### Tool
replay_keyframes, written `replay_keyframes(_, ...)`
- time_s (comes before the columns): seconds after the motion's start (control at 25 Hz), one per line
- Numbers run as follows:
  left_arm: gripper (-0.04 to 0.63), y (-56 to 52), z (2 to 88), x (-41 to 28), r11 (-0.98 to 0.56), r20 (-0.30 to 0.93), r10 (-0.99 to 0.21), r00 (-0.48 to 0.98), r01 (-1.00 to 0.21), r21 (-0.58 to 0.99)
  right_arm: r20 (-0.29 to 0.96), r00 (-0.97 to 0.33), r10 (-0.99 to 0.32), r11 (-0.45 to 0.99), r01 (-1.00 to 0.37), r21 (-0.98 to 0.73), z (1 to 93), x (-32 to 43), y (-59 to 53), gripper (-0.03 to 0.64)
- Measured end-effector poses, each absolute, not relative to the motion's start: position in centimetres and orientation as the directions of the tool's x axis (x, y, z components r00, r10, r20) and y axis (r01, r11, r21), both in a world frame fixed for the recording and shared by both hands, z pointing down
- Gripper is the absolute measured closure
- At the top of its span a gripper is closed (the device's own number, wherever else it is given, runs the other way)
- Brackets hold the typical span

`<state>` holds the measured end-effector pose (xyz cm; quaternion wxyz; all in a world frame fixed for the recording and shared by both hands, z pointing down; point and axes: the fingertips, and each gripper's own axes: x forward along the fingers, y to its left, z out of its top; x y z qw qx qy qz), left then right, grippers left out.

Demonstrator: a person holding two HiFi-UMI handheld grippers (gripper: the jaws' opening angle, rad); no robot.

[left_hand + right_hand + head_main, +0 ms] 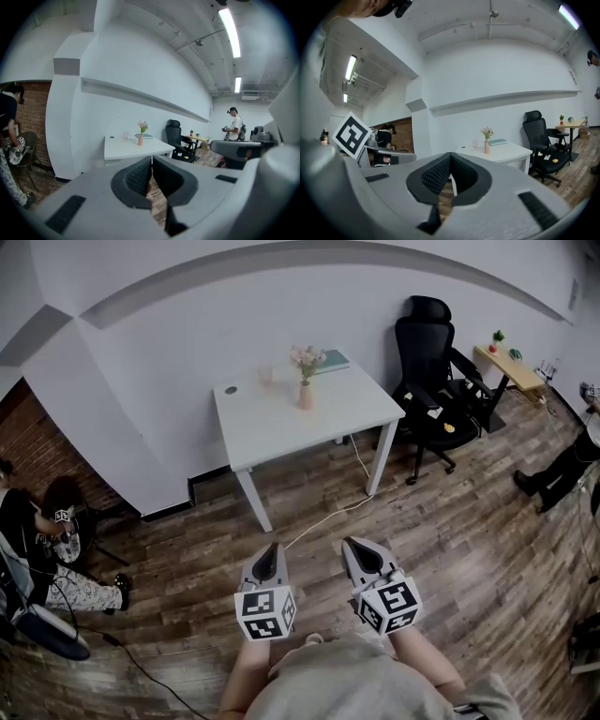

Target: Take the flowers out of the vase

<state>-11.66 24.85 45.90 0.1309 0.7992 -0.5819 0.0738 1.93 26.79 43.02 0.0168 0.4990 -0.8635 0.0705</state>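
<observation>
The approach is the step in hand. The left tongs [272, 551] and the right tongs [353, 546] are each pressed together on nothing, side by side over the wooden floor and well short of the desk [281, 432]. The pink vase [306, 397] stands on that desk far ahead of their tips, roughly in line between them, with the flowers [307, 357] upright in it. Next, I judge, both tongs must close in. One should spread and pinch the stems above the vase's mouth, while the other perhaps steadies the vase.
</observation>
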Motion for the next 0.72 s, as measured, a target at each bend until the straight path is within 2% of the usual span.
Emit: replay_keyframes(0.72,0.586,22.9,46.9,-13.3,-0.332,0.271,-0.895,0.353,-0.935,0.123,0.107,-0.459,-0.882,0.442,-0.885,-0.150,44.2,1.0,24.3,0.605)
